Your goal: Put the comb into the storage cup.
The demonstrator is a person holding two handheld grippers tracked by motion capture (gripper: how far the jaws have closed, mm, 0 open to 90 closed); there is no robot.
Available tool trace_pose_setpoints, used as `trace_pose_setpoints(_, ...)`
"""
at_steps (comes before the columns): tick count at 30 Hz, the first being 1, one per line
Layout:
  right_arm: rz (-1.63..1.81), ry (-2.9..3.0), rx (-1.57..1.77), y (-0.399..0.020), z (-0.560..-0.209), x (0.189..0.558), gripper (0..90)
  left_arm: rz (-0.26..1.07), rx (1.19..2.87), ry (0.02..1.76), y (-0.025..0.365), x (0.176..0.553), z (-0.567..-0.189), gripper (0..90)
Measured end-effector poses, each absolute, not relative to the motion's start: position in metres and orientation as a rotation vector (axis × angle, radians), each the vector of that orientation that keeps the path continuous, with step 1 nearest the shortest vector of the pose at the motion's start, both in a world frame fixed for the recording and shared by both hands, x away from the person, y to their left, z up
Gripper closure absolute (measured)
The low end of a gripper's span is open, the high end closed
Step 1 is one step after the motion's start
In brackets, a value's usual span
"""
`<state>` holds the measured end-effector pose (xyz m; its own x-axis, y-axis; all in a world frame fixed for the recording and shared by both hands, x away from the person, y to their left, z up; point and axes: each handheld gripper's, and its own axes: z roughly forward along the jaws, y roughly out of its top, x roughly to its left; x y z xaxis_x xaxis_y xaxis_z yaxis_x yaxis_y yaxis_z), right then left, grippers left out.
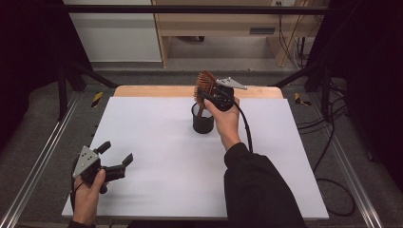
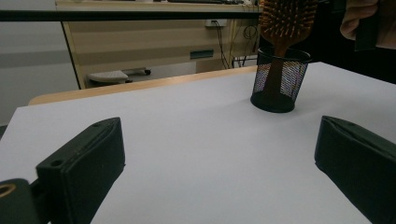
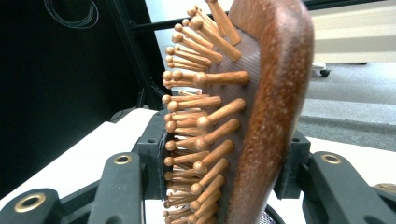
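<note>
Left gripper (image 1: 115, 159): near front table edge, jaws wide apart, nothing between them; likely parked out of the way
Right gripper (image 1: 205, 95): clamped across hairbrush (image 1: 205, 85) head, pads on bristle face and wooden back, probably to keep it upright
Hairbrush position: handle down inside black mesh cup (image 1: 202, 118), head sticking out above the rim
Mesh cup: standing mid-table, well apart from left gripper
Table (image 1: 157, 142): white, bare around the cup
Obstacles: cup rim alone confines the handle; trailing cable hangs beside the right forearm

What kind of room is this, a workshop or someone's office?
Probably a lab recording bench: a bare white table framed by metal rails, cables trailing over grey carpet, and plain wooden furniture behind.
</note>
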<state>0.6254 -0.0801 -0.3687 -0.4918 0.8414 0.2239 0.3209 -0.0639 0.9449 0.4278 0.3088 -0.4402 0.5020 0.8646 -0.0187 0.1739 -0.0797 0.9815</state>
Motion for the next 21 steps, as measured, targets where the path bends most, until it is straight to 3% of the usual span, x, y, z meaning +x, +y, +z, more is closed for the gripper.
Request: trace_pose_setpoints(21,1.517,1.810,1.291,-0.093,-0.368,0.631,45.7,0.733,1.574,0.921,0.308,0.428,-0.440,1.8)
